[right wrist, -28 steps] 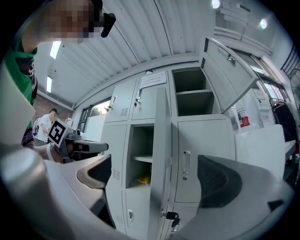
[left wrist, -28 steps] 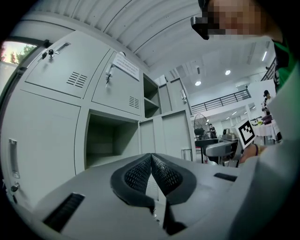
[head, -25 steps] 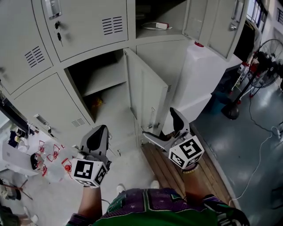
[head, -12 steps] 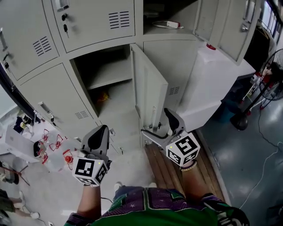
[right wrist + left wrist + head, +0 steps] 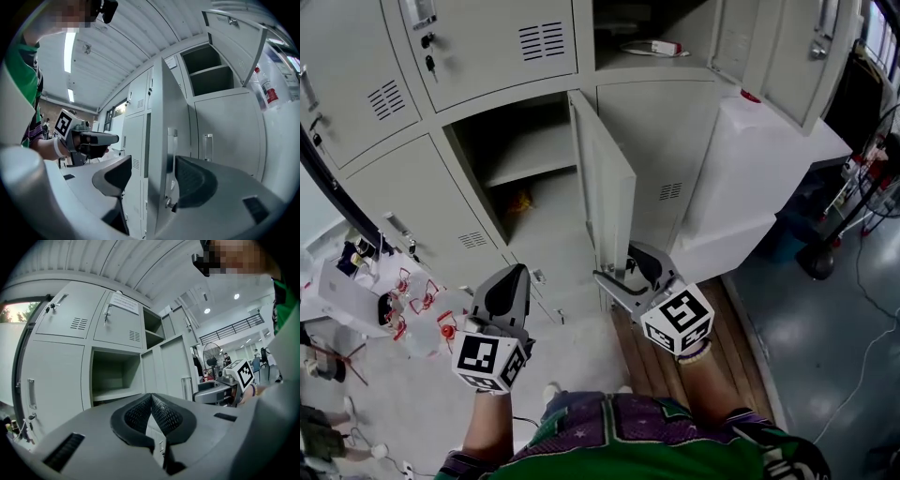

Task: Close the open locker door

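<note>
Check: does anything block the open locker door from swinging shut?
Nothing visible does. The path to the compartment looks free. The open locker door has its edge between the jaws of the right gripper, which have just been closing. The left gripper, shut, hangs clear to the left.

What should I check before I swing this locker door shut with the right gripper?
1. Right gripper astride the open locker door: ok; its jaws have just been closing, the door's edge between them, not yet pinched.
2. Left gripper out of the swing: cannot tell; it hangs shut and empty before the lockers.
3. Compartment mouth free: ok; the orange item lies well inside.
4. White container out of the way: ok; it stands beyond the door, away from the compartment.
</note>
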`<state>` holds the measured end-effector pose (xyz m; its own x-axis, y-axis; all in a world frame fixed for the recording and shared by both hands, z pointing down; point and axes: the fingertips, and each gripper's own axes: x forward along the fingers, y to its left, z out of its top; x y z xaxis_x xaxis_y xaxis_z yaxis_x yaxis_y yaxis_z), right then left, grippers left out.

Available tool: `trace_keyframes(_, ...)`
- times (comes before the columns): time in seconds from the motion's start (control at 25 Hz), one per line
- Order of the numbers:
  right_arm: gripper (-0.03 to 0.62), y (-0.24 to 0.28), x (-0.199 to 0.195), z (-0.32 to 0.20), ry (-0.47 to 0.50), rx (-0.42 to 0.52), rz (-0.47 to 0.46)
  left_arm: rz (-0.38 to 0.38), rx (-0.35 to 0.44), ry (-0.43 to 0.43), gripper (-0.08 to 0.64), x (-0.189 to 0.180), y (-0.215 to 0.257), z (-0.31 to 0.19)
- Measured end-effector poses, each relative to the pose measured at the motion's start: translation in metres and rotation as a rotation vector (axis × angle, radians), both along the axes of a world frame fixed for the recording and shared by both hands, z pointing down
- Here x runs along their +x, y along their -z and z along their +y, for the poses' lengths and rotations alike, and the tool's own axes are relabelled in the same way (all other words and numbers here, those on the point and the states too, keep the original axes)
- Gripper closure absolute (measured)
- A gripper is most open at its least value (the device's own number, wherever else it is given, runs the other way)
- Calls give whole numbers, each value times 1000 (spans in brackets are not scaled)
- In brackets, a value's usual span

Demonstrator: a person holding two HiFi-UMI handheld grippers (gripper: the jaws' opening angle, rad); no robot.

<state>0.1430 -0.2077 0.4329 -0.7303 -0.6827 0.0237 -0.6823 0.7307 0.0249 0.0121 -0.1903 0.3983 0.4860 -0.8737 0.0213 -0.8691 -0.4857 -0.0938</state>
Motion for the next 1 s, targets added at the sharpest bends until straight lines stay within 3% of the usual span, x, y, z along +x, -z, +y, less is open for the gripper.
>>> trace_keyframes(0.36,451,-6,-2,1,46,-7,-8,-13,-9,28,538,4,-4,5)
trace_keyframes(1.0,460,-6,-42,3,151,-43,-22,16,-49,95,538,-35,-12,3)
